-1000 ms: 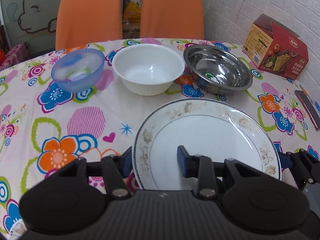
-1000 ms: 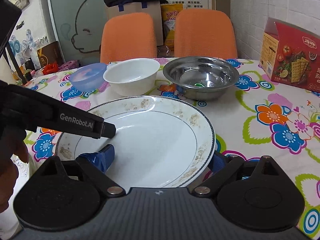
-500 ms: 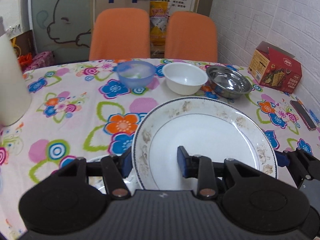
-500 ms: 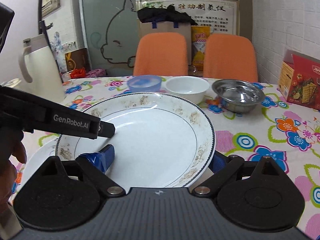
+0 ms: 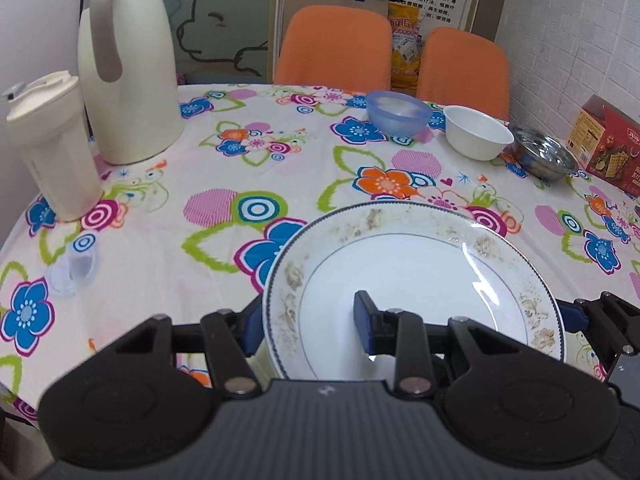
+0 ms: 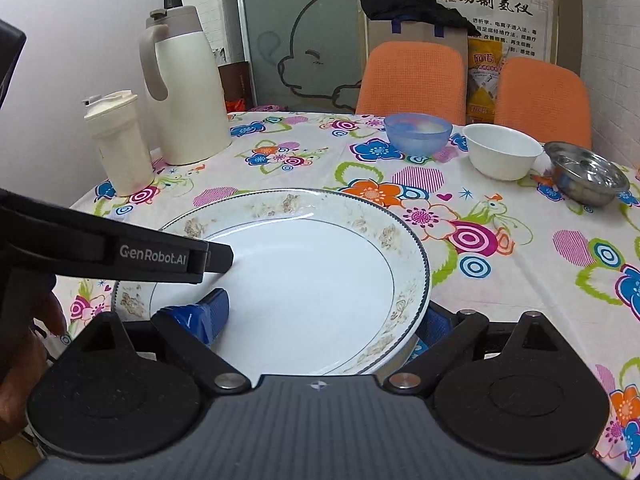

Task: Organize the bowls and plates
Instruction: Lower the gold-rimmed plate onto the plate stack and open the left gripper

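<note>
Left gripper (image 5: 308, 322): clamped on plate's rim at 9 o'clock.
Plate (image 5: 416, 276): between both grippers, above floral tablecloth (image 5: 224, 184).
Right gripper (image 6: 320, 320): clamped on plate's rim at 3 o'clock.
Bowls: blue bowl (image 5: 398, 112), white bowl (image 5: 478, 136), steel bowl (image 5: 546, 156), toward 1 o'clock.

Sitting in view: one plate (image 5: 420, 264), three bowls (blue (image 5: 398, 113), white (image 5: 478, 138), steel (image 5: 546, 157)), two chairs (image 5: 334, 44), one jug (image 5: 128, 76), one tumbler (image 5: 52, 144), one carton (image 5: 610, 148).
</note>
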`<state>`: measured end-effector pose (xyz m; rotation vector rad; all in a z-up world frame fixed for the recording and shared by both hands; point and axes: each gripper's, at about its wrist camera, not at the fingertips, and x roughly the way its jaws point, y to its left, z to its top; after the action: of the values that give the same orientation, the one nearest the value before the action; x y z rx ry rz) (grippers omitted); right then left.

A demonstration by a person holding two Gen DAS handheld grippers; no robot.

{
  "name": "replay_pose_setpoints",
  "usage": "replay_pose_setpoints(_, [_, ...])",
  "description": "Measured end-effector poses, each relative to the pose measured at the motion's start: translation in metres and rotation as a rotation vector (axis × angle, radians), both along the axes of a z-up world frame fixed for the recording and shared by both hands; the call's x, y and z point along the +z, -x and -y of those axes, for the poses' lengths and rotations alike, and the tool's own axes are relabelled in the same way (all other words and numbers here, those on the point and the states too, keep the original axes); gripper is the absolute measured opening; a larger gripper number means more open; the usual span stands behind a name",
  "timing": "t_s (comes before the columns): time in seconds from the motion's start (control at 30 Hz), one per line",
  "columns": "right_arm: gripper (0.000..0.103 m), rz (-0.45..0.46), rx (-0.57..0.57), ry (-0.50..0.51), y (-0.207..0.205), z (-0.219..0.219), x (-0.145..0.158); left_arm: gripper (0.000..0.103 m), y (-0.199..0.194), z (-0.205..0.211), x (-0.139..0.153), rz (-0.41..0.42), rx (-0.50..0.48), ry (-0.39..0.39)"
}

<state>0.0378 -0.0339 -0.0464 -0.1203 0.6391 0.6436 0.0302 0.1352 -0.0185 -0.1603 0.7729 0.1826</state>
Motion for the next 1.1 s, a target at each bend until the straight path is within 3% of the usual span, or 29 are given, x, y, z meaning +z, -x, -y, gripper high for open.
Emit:
replay_pose_setpoints(0.1, [0.083, -0.011, 0.017, 0.020, 0.002, -0.003, -0.004, 0.034, 0.000, -0.002, -0.004, -0.003, 0.006, 0.006])
replay_pose_setpoints(0.23, [0.082, -0.011, 0.008, 0.018, 0.003, -0.002, -0.003, 0.038, 0.003, -0.016, -0.010, 0.001, 0.001, 0.090])
replay_pose_setpoints(0.3, [0.082, 0.009, -0.005, 0.027, 0.004, -0.002, 0.000, 0.042, 0.006, -0.015, -0.004, 0.032, -0.001, 0.073])
replay_pose_setpoints(0.37, [0.082, 0.024, -0.015, 0.045, 0.005, -0.003, 0.002, 0.057, 0.009, -0.012, 0.003, 0.068, -0.004, 0.048])
replay_pose_setpoints(0.47, [0.083, 0.020, -0.016, 0.047, 0.005, 0.000, 0.000, 0.058, 0.011, -0.007, 0.013, 0.105, -0.016, 0.026])
replay_pose_setpoints(0.57, [0.083, 0.049, 0.015, 0.147, 0.008, -0.008, -0.003, 0.059, 0.009, -0.005, 0.016, 0.108, -0.025, 0.033])
replay_pose_setpoints(0.67, [0.082, 0.041, -0.001, 0.073, 0.006, 0.007, 0.002, 0.059, 0.008, -0.002, 0.016, 0.104, -0.029, 0.034])
replay_pose_setpoints(0.8, [0.082, 0.056, -0.035, 0.047, 0.003, 0.022, 0.008, 0.060, 0.007, 0.003, 0.019, 0.104, -0.042, 0.042])
replay_pose_setpoints(0.9, [0.082, 0.018, -0.052, -0.002, -0.005, 0.036, 0.008, 0.062, 0.004, 0.011, 0.020, 0.098, -0.060, 0.038])
replay_pose_setpoints(1.1, [0.082, -0.015, -0.148, -0.040, -0.037, 0.084, 0.011, 0.073, -0.010, 0.032, 0.021, 0.088, -0.124, 0.046])
